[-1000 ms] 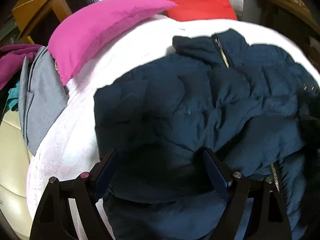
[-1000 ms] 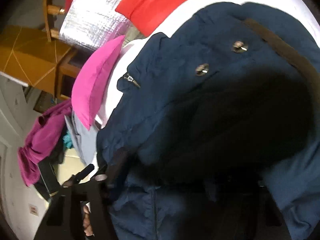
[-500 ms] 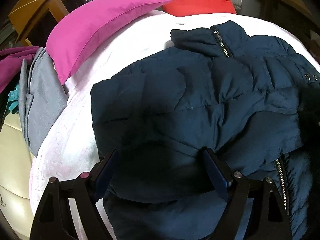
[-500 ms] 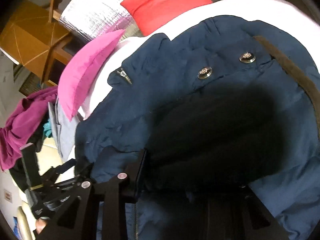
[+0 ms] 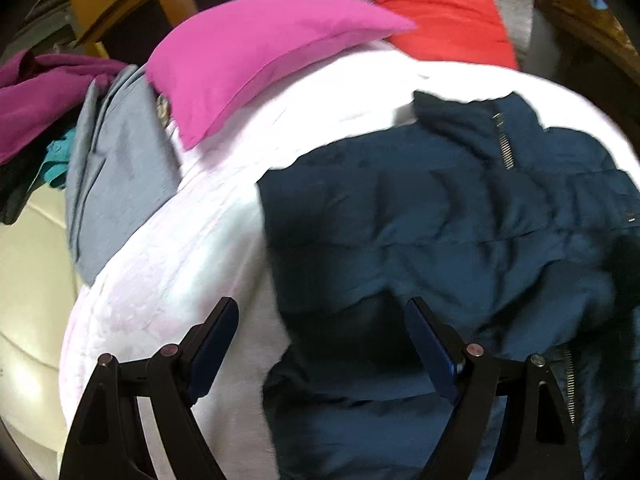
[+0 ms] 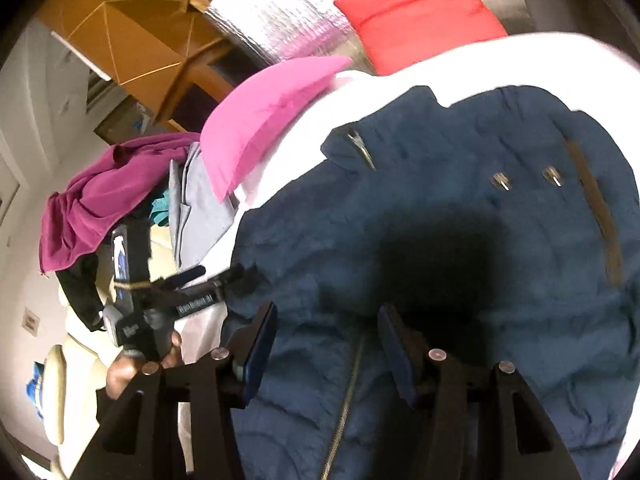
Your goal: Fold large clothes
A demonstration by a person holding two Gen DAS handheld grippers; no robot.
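A navy puffer jacket (image 5: 440, 220) lies spread on a white bedspread (image 5: 168, 280), collar and zip toward the far side. My left gripper (image 5: 322, 308) hovers open over the jacket's left edge, one finger over the bedspread and the other over the jacket, holding nothing. In the right wrist view the jacket (image 6: 460, 240) fills the middle, showing two snaps and a brown strip. My right gripper (image 6: 329, 312) hangs just above the jacket near its lower zip. Its jaws are opening and the pads press on nothing. The left gripper (image 6: 218, 274), held by a hand, shows at the left.
A pink pillow (image 5: 260, 52) and a red pillow (image 5: 440, 16) lie at the far end against a silver foil mat (image 6: 280, 20). A grey garment (image 5: 116, 168) and a purple one (image 5: 44, 92) are piled at the left. Wooden furniture (image 6: 120, 32) stands beyond.
My right gripper has risen and its jaws have widened off the dark fold they were closed around. My left gripper has shifted left, so the bedspread now shows under its left finger.
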